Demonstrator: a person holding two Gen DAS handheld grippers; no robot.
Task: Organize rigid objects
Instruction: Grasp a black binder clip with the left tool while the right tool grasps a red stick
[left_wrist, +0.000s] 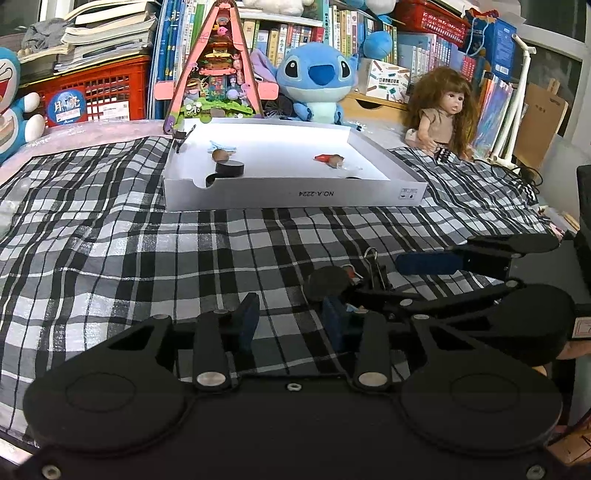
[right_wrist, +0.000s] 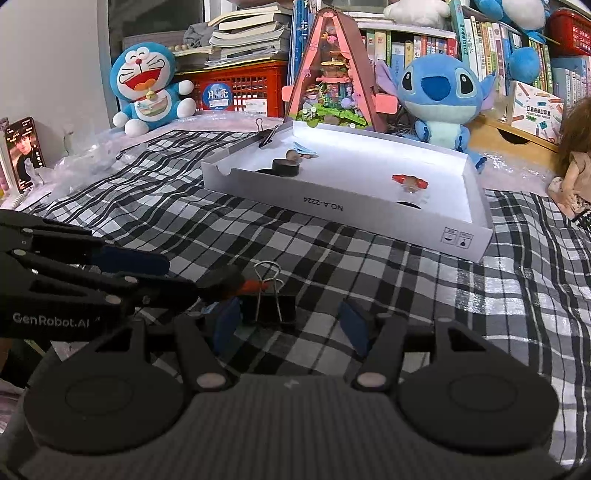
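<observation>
Binder clip: black, with its wire handles raised. It stands on the plaid cloth, near side, in front of the white box.
Position against right gripper: I find the clip between the two blue pads, close up to the left-hand pad. The right-hand pad is clear of it.
Right jaws: wide apart, with no grip on the clip.
Left gripper: low over the cloth at the near left.
Left jaws: partly open. From its own camera I see only bare cloth between the pads, and nothing is held.
Dark round object: it lies on the cloth just left of the clip, with a small red-orange piece beside it. In the right view, the left gripper's tip is close by it; I cannot tell whether they touch.
White box: shallow and open-topped, set on the cloth at the far centre.
Box contents: a black tape roll at the near left, a small brown item behind it, and a red item towards the right.
Second clip: fastened on the box's far-left corner rim.
Far edge: a blue plush toy, a pink triangular model house and a doll at the right.
</observation>
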